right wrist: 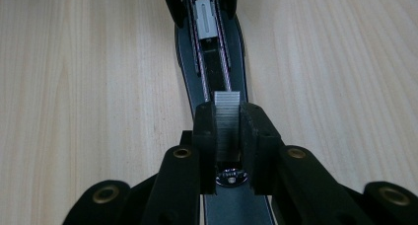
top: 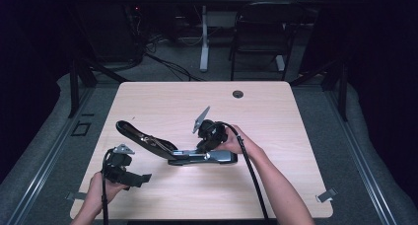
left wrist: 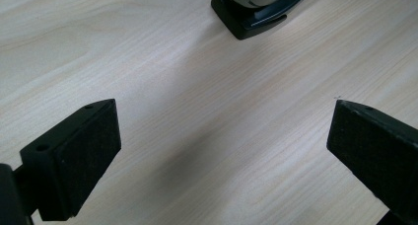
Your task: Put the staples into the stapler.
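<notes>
2 grippers work over a pale wooden table (top: 276,111) in the high view, with an opened black stapler (top: 172,148) lying near the table's centre. Its lid is swung back and reaches out toward 10 o'clock, while its base sits flat and points toward 3 o'clock.

The right gripper (right wrist: 227,131) comes in from 4 o'clock and sits over the stapler's base. In the right gripper view its jaws are clamped on a silver strip of staples (right wrist: 227,117), held upright just above the open staple channel (right wrist: 212,52), which runs away toward 12 o'clock.

The left gripper (top: 129,178) is held near the table's 7 o'clock corner, apart from the stapler. In the left gripper view its 2 black pads (left wrist: 88,156) stand wide apart over bare wood, holding nothing, with one end of the stapler at 12 o'clock, well ahead of them.
</notes>
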Available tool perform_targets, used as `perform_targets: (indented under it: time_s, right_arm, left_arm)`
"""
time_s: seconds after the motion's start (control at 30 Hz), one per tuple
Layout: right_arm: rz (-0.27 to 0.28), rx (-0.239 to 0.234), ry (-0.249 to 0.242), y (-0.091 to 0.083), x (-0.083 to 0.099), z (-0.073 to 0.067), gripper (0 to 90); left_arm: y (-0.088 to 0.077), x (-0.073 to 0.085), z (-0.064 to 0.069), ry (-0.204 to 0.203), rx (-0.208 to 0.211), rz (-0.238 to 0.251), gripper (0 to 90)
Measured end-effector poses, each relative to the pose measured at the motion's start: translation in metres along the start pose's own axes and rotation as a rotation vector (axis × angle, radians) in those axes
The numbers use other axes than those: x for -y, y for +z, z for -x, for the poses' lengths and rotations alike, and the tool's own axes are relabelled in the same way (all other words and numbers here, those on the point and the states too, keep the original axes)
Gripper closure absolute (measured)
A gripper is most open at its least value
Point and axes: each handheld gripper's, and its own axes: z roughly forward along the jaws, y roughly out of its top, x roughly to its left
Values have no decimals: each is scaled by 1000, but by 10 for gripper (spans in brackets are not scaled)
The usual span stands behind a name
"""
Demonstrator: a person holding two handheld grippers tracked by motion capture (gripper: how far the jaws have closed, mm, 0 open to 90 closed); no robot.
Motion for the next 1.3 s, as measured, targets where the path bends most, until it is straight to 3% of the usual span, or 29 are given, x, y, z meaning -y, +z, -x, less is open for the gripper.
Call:
perform_targets:
  time_s: [0.3, 0.93, 1.3]
  right_arm:
    - [-10, 6, -19, 3, 0, 0, 779]
    - [27, -24, -66, -1, 6, 5, 780]
    - [14, -41, -79, 1, 7, 6, 780]
  left_arm:
    - [0, 0, 0, 4, 0, -5, 2]
    - [1, 0, 0, 9, -2, -12, 2]
    - [1, 0, 0, 14, -2, -18, 2]
